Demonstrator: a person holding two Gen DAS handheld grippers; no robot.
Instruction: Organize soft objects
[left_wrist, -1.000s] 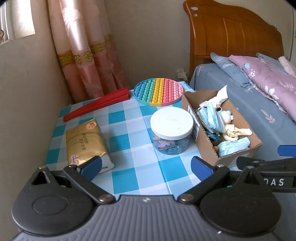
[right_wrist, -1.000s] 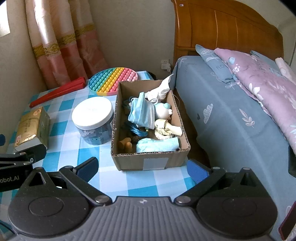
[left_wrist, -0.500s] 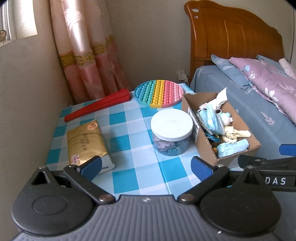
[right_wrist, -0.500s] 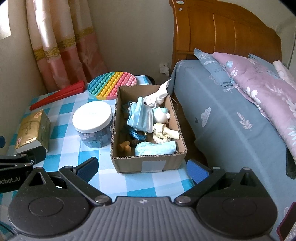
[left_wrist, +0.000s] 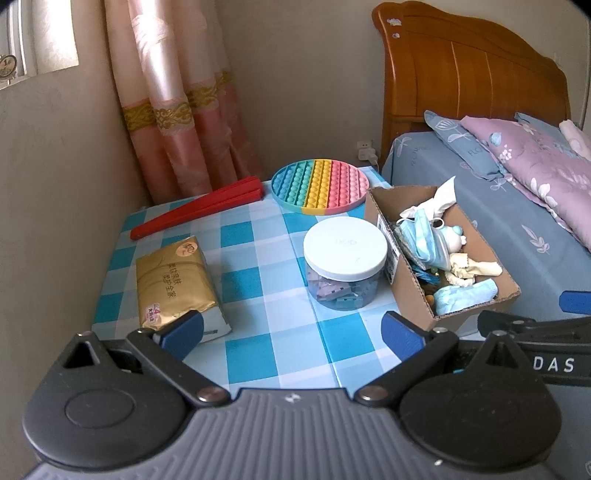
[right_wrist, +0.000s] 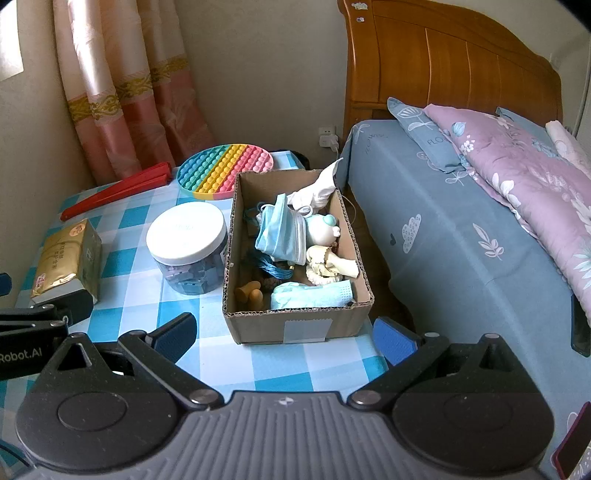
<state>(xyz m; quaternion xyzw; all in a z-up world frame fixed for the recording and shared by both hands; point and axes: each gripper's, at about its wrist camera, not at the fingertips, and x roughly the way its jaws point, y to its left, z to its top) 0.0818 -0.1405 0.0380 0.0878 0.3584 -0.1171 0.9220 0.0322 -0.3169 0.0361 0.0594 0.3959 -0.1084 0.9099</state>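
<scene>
A cardboard box (right_wrist: 295, 328) stands at the right edge of the checked table (right_wrist: 140, 295). It holds soft things: blue face masks (right_wrist: 282, 230), a folded blue cloth (right_wrist: 312, 295), a white cloth (right_wrist: 317, 190), a small plush toy (right_wrist: 325, 227) and cream pieces (right_wrist: 330, 266). The box also shows in the left wrist view (left_wrist: 406, 291). My right gripper (right_wrist: 284, 334) is open and empty, just in front of the box. My left gripper (left_wrist: 291, 330) is open and empty over the table's front, between a gold tissue pack (left_wrist: 173, 280) and the box.
A clear jar with a white lid (left_wrist: 345, 251) stands left of the box. A round rainbow pop mat (left_wrist: 319, 184) and a red folded fan (left_wrist: 199, 216) lie at the back. A bed with pillows (right_wrist: 480, 206) is on the right, curtains (left_wrist: 177, 110) behind.
Both grippers have drawn back and risen slightly, so the table and box look a little farther away. Nothing on the table has moved.
</scene>
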